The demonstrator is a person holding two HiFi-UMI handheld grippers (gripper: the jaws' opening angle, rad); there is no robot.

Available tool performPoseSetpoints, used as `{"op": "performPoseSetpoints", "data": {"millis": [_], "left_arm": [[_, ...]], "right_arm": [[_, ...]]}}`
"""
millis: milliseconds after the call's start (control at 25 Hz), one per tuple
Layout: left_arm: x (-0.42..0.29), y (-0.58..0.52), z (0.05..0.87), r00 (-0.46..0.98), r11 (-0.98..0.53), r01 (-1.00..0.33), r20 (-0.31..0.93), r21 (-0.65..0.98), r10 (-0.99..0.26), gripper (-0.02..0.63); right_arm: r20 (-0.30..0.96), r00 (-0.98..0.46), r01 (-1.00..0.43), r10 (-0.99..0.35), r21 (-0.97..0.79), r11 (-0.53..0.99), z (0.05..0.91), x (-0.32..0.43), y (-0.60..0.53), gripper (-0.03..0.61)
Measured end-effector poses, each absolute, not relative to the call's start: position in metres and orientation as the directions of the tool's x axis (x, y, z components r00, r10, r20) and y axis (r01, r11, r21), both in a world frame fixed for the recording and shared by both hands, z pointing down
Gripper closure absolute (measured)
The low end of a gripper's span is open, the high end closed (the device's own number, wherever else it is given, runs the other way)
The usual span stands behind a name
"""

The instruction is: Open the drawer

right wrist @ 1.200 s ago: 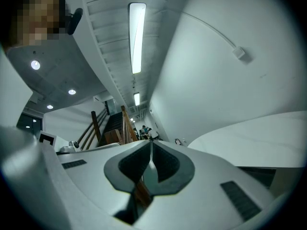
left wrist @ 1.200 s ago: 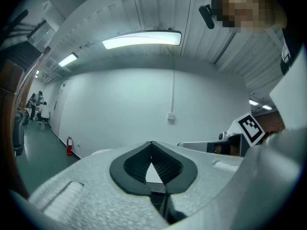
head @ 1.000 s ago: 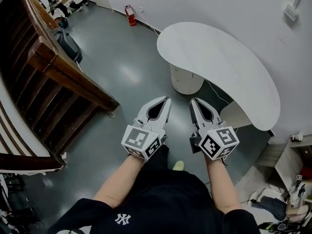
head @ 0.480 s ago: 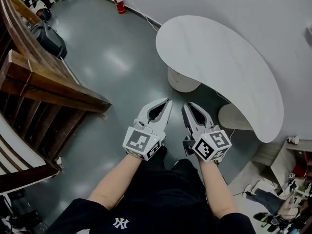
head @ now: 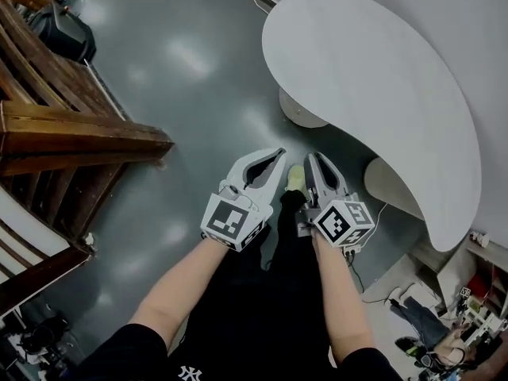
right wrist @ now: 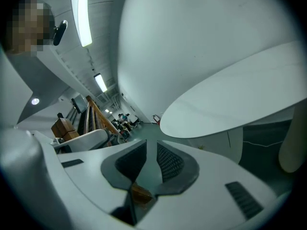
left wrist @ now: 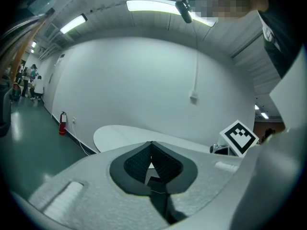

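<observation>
No drawer shows in any view, so where it is cannot be told. The likeliest places, as a guess, are under the white curved worktop (head: 373,94) or in the pale furniture (head: 448,270) cut off at the near right edge.

Both claws hang low over the person's legs, side by side and pointing toward the worktop's near rim, touching nothing. The left claw (head: 278,155) has its tips together and holds nothing; its own view shows the dark pads (left wrist: 165,166) meeting at a point. The right claw (head: 314,159) stands narrowly parted, with only the grey floor (head: 182,78) showing through the gap between its ribbed pads (right wrist: 169,163).

The step in hand reads as the approach, hardly begun:
- Find the drawer front first and bring it into the head view before committing either claw.
- One claw should be enough. The right one is already parted, though it probably needs to spread wider to take a handle.
- Come at the handle square-on, close on its middle, then pull straight back along the runners. A skewed pull could bind the drawer.
- Keep the idle left claw clear of the drawer's path.

To the left stands a dark wooden staircase (head: 71,133), well apart from both claws.
</observation>
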State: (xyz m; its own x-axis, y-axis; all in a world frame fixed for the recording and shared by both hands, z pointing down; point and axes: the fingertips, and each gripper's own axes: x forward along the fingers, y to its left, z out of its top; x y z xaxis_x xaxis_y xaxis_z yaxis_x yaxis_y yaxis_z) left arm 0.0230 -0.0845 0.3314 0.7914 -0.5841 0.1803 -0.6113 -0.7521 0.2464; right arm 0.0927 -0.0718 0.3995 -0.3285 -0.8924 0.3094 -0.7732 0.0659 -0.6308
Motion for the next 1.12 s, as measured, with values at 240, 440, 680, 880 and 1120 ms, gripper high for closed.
{"op": "performPoseSetpoints", "data": {"millis": [240,440,680,880,1120], "left_arm": [[0.033,-0.134,0.424,0.773,-0.726,-0.634,0.205,0.266,-0.600,0.604],[0.041,-0.162,0.501,0.756,-0.700,-0.654,0.248,0.285,-0.605,0.604],[0.049,-0.188,0.571,0.755,-0.703,-0.655,0.236,0.276,-0.612,0.604],[0.054,-0.202,0.603,0.753,-0.699,-0.657,0.217,0.282,-0.621,0.604],[0.058,-0.216,0.619,0.751,-0.699,-0.659,0.197,0.278,-0.630,0.604]], "right_arm": [[0.367,-0.340,-0.759,-0.866,-0.651,0.022,0.504,0.102,-0.118,0.508],[0.390,-0.315,-0.742,-0.865,-0.669,-0.032,0.581,0.117,-0.146,0.499],[0.378,-0.281,-0.729,-0.882,-0.682,-0.060,0.644,0.125,-0.187,0.476],[0.345,-0.256,-0.691,-0.903,-0.719,-0.079,0.674,0.136,-0.218,0.454],[0.355,-0.228,-0.663,-0.907,-0.739,-0.122,0.698,0.146,-0.240,0.416]]}}
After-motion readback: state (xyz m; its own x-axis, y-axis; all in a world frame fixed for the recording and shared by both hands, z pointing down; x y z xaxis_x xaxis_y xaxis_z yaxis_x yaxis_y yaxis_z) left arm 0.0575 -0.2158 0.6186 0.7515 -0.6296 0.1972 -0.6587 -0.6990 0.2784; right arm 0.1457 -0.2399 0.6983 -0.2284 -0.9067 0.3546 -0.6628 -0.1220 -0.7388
